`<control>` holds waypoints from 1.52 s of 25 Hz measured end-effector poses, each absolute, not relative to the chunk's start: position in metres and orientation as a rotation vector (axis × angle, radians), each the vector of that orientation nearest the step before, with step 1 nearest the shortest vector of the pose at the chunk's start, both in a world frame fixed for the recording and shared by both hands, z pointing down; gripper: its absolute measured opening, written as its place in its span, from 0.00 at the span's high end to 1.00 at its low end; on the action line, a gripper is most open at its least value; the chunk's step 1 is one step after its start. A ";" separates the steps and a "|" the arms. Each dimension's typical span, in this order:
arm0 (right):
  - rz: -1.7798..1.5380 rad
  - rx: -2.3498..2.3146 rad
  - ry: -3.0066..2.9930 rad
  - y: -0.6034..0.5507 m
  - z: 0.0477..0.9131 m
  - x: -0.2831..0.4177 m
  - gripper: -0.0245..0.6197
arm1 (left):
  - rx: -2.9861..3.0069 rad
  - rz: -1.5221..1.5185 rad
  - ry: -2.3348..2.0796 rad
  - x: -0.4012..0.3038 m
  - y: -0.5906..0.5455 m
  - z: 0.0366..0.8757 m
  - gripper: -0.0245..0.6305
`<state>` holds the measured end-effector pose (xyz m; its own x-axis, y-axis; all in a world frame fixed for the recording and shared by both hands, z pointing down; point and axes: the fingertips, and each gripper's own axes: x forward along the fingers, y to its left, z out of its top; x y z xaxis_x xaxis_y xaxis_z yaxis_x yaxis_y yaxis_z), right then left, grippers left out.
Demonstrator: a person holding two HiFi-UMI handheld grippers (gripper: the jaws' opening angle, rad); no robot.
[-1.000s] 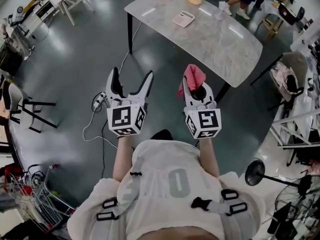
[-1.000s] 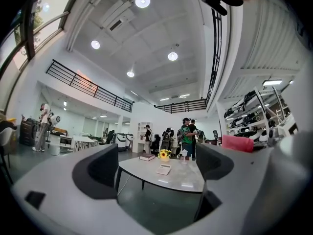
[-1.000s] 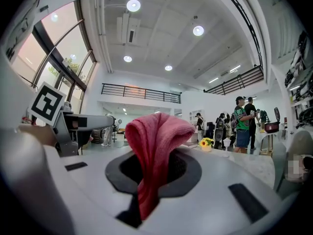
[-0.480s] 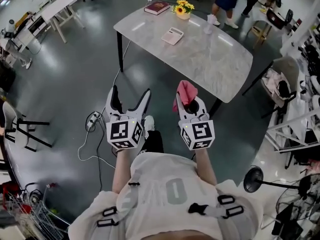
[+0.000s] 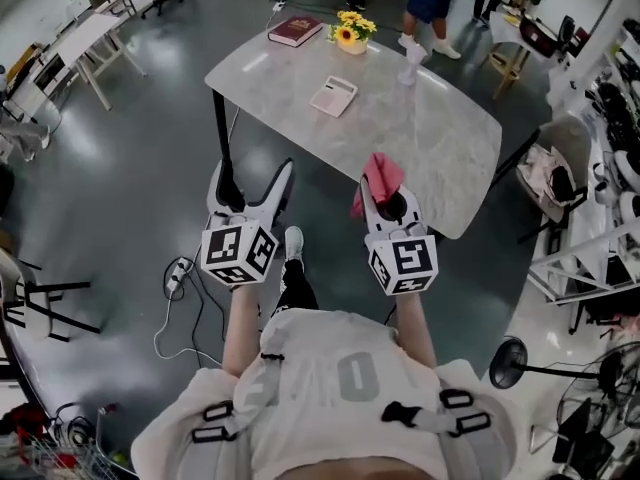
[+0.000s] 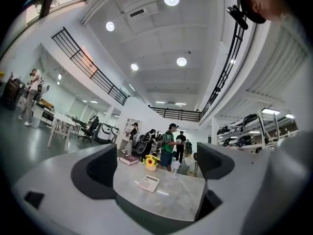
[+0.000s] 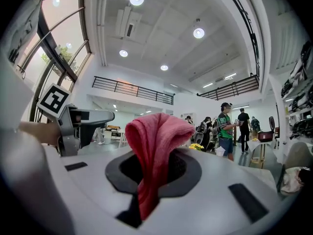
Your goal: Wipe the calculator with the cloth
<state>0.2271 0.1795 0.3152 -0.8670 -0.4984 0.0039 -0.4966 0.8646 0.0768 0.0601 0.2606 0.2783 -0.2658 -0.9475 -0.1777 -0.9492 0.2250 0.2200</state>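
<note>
A white calculator (image 5: 333, 96) lies on the grey marble table (image 5: 440, 148) ahead, and shows small in the left gripper view as the calculator (image 6: 148, 182). My right gripper (image 5: 388, 190) is shut on a pink cloth (image 5: 380, 176), which stands bunched up between the jaws as the cloth (image 7: 155, 151) in the right gripper view. My left gripper (image 5: 254, 176) is open and holds nothing. Both grippers are held in the air short of the table's near edge, well apart from the calculator.
On the table's far end lie a dark red book (image 5: 295, 30), a pot of yellow flowers (image 5: 349, 34) and a pale cup (image 5: 411, 65). People stand beyond the table. A cable and power strip (image 5: 176, 276) lie on the floor at left. A chair (image 5: 555, 173) stands right.
The table and calculator have come nearer and lower in the head view as the person walks toward them. Both grippers keep their pose, with the cloth still held.
</note>
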 end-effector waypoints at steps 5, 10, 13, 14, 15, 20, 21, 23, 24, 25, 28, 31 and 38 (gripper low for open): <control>-0.131 0.815 -2.982 0.103 0.310 0.149 0.87 | -1.917 0.356 2.435 -0.013 0.179 0.276 0.21; -0.140 0.840 -2.967 0.025 0.287 0.065 0.87 | -1.969 0.344 2.399 -0.093 0.092 0.253 0.21; -0.137 0.856 -2.970 -0.016 0.275 0.013 0.87 | -1.988 0.339 2.364 -0.147 0.046 0.237 0.21; -0.135 0.863 -2.969 -0.030 0.272 -0.004 0.87 | -2.000 0.339 2.354 -0.164 0.029 0.235 0.21; -0.133 0.872 -2.968 -0.045 0.270 -0.020 0.87 | -2.016 0.342 2.345 -0.180 0.012 0.233 0.21; -0.114 0.922 -2.955 -0.114 0.271 -0.082 0.87 | -2.072 0.353 2.324 -0.242 -0.062 0.236 0.21; -0.108 0.924 -2.949 -0.123 0.272 -0.089 0.87 | -2.082 0.353 2.326 -0.249 -0.072 0.239 0.21; -0.097 0.925 -2.937 -0.135 0.275 -0.099 0.87 | -2.102 0.348 2.332 -0.257 -0.087 0.246 0.21; -0.092 0.924 -2.932 -0.140 0.277 -0.103 0.87 | -2.111 0.346 2.335 -0.259 -0.092 0.250 0.21; -0.089 0.923 -2.928 -0.145 0.278 -0.106 0.87 | -2.121 0.346 2.337 -0.260 -0.097 0.253 0.21; -0.087 0.921 -2.914 -0.160 0.283 -0.113 0.87 | -2.153 0.340 2.337 -0.259 -0.112 0.262 0.21; -0.066 0.912 -2.906 -0.170 0.290 -0.115 0.87 | -2.166 0.318 2.336 -0.257 -0.123 0.268 0.21; -0.039 0.888 -2.928 -0.194 0.293 -0.108 0.87 | -2.160 0.276 2.340 -0.246 -0.151 0.269 0.21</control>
<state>-0.1080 -0.1937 0.2931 -0.8286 -0.5553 0.0709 -0.5533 0.8316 0.0478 -0.2463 -0.1514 0.2687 -0.0858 -0.9934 -0.0765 -0.9839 0.0724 0.1635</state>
